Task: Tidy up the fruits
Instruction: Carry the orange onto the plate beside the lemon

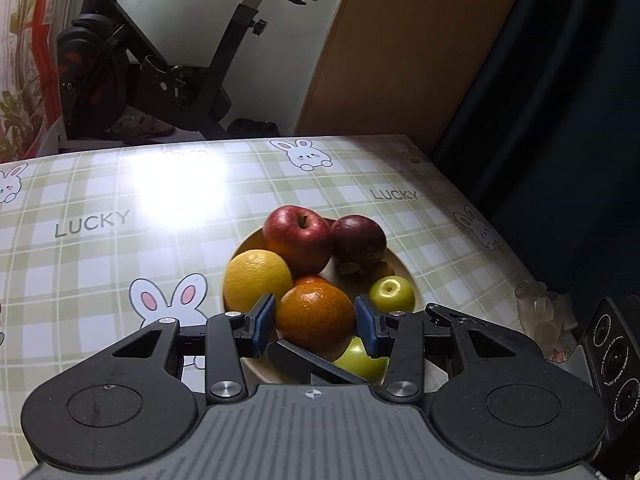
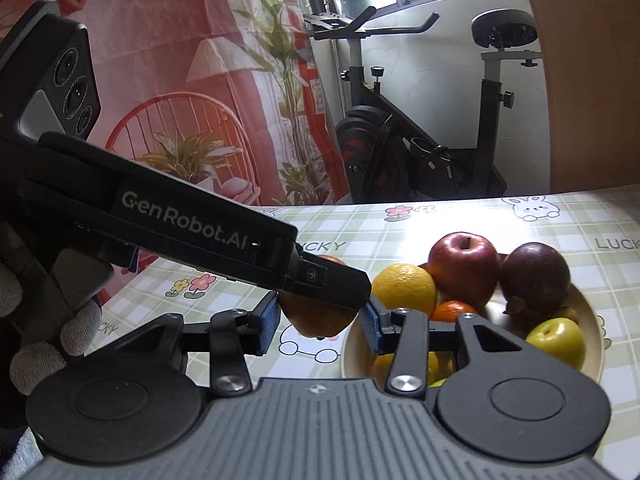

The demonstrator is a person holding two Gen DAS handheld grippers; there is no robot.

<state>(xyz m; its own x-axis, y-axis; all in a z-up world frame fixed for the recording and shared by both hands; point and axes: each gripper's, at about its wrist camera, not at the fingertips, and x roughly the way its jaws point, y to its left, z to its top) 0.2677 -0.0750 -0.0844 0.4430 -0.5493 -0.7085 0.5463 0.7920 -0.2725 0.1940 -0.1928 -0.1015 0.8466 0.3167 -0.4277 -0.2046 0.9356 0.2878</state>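
The round orange fruit (image 1: 310, 314) has no real long side. In the right wrist view it looks a bit wider than tall, and a small dark dot at its bottom points down.

It sits between the blue pads of the left gripper (image 1: 316, 320), one pad on each side, so the jaws are partly closed on it. The right gripper (image 2: 320, 320) grips the same fruit from another side, also partly closed, so the two grippers cross each other at the fruit. A hand in a grey glove (image 2: 40, 336) holds the left gripper.

The fruit is up off the green checked rabbit tablecloth (image 2: 520, 236), just beside the near rim of the cream round bowl (image 2: 596, 344). A red apple (image 1: 298, 240) and other fruit lie in the bowl.
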